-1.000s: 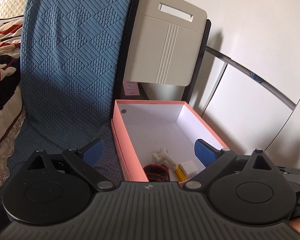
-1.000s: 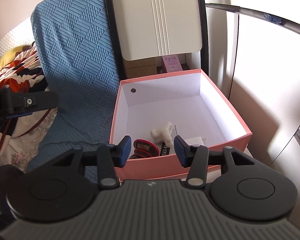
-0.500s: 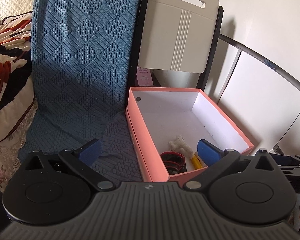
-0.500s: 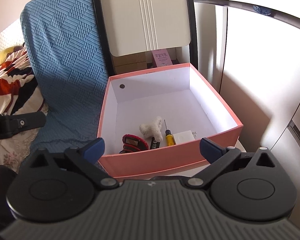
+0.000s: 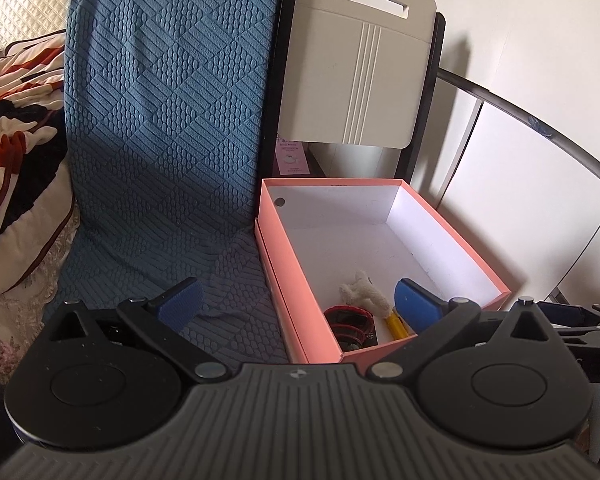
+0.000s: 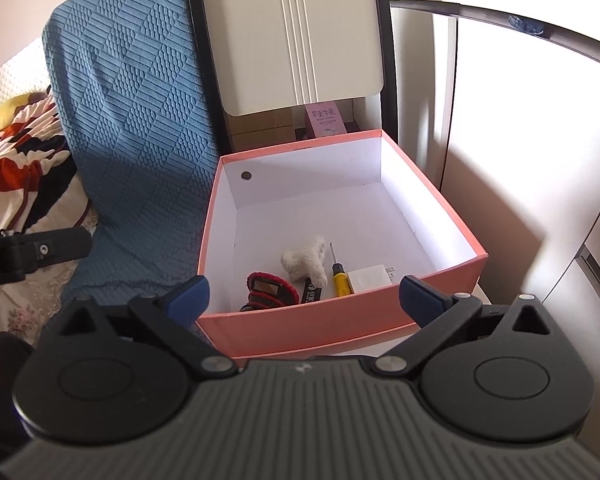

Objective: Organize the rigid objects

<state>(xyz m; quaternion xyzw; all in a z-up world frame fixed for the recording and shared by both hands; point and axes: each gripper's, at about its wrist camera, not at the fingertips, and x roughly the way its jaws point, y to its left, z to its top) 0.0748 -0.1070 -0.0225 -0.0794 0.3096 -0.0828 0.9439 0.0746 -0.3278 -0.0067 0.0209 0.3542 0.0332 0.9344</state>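
A pink box point(image 6: 340, 324) with a white inside stands beside a blue cushion; it also shows in the left wrist view point(image 5: 284, 272). In it lie a red-and-black strap point(image 6: 270, 290), a white plush toy point(image 6: 306, 260), a yellow screwdriver point(image 6: 338, 276), a white charger point(image 6: 370, 278) and a small black item point(image 6: 311, 292). My right gripper point(image 6: 304, 296) is open and empty, just in front of the box's near wall. My left gripper point(image 5: 298, 300) is open and empty, over the box's near left corner.
A blue textured cushion point(image 5: 160, 140) leans up at the left. A beige folding chair point(image 6: 296, 36) stands behind the box. A patterned blanket point(image 5: 16, 128) lies far left. White cabinet panels point(image 6: 520, 140) stand at the right. The left gripper's arm point(image 6: 28, 252) shows at the right view's left edge.
My right gripper's jaws have opened wide from nearly shut. Both grippers have pulled back a little from the box, so more of it shows.
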